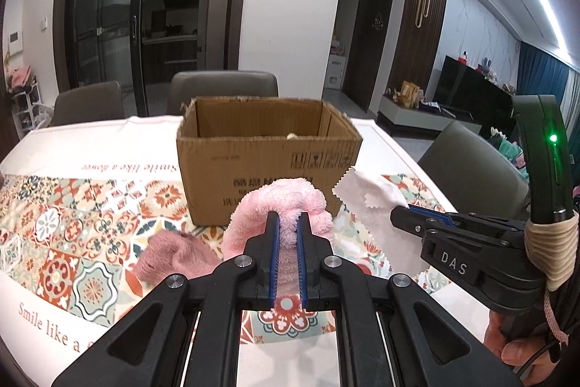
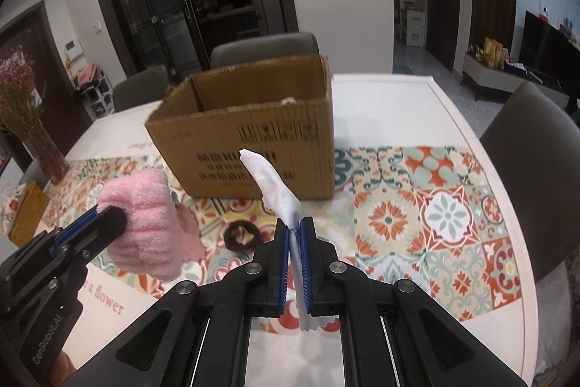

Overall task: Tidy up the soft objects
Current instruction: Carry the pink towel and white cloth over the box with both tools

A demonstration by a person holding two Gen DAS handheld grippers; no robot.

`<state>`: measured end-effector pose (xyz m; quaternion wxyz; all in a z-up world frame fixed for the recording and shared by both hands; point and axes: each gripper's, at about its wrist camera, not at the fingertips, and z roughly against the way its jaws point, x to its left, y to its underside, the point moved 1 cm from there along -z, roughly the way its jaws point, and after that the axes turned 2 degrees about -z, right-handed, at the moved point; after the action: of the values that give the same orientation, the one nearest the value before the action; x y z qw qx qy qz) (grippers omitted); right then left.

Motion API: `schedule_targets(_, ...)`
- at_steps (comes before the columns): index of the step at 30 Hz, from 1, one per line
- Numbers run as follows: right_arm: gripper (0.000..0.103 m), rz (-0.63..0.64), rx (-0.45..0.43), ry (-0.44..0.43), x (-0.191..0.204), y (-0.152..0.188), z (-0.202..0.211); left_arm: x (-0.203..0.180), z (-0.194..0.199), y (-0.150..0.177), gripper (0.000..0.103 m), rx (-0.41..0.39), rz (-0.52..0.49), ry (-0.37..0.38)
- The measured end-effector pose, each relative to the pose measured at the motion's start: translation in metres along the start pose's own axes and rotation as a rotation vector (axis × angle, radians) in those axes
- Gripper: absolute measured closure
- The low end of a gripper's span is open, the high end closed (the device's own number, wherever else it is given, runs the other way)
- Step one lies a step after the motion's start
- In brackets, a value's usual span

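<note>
Left tongs (image 1: 288, 223) pinch a pink towel (image 1: 281, 202) and right tongs (image 2: 295, 231) clamp a white cloth (image 2: 273, 185), both raised off the counter (image 2: 398, 104), presumably for dropping into the cardboard box (image 2: 253, 133).

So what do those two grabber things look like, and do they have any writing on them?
Both are black plastic with blue ribbed pads and shiny silver bolts. The right gripper says DAS in white, has a green light on its curved black handle, beige cord wrapping and a pink string. The left gripper says GenRobot.AI in white letters.
</note>
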<state>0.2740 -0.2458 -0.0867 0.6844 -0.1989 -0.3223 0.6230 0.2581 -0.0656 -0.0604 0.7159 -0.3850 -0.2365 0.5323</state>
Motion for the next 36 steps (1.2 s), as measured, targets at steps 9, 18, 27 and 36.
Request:
schedule_targets(9,0.095,0.009,-0.092,-0.022,0.015,-0.025,0.026,0.01,0.015,-0.026,0.093,-0.071,-0.011,-0.004)
schedule_targets(18,0.095,0.014,-0.162,-0.041,0.026,-0.051,0.039,0.019,0.022,-0.052,0.093,-0.133,-0.017,0.0)
schedule_targets(27,0.095,0.024,-0.202,-0.057,0.035,-0.077,0.032,0.029,0.015,-0.076,0.093,-0.171,-0.023,-0.001)
schedule_targets(36,0.095,0.048,-0.221,-0.064,0.041,-0.109,0.015,0.04,-0.005,-0.099,0.093,-0.195,-0.039,-0.013)
